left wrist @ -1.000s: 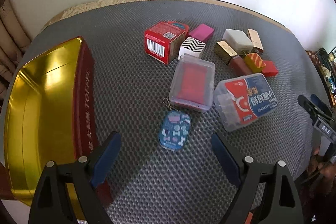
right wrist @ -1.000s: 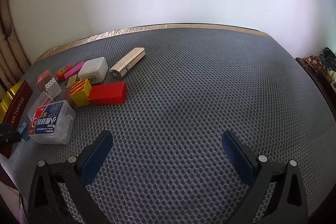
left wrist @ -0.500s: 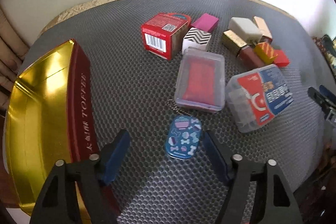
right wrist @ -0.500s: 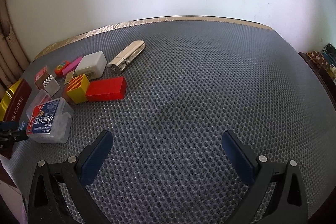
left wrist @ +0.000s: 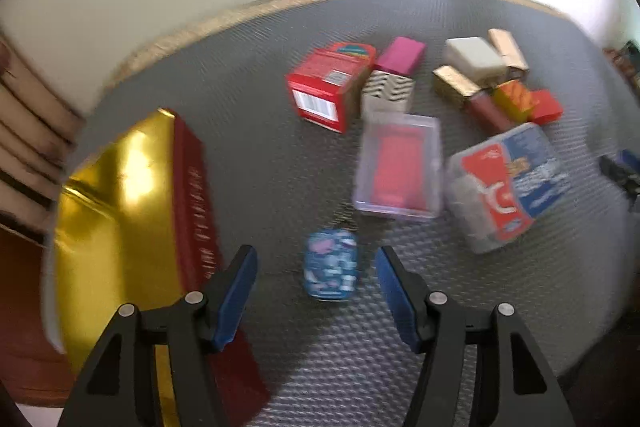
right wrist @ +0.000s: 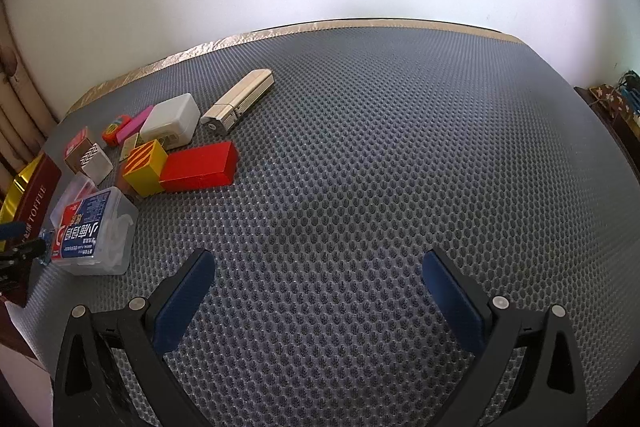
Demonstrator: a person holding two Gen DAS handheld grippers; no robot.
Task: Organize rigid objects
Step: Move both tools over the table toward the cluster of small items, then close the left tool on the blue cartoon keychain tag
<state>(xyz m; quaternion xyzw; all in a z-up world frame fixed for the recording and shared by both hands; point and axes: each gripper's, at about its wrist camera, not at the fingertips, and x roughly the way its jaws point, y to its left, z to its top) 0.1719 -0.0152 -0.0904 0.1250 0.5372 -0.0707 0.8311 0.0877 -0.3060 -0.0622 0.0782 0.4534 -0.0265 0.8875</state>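
So far nothing lies in the gold tin; left tongs, just narrowing, straddle the blue tag untouched; right tongs gape wide, empty.

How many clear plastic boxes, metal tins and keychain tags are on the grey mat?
Clear plastic boxes: 2
Red-and-gold metal tin: 1
Blue keychain tag: 1
Total: 4

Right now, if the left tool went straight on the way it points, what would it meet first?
Most likely the small blue tag, which lies between the left tool's open fingers, untouched; the blur leaves depth uncertain.
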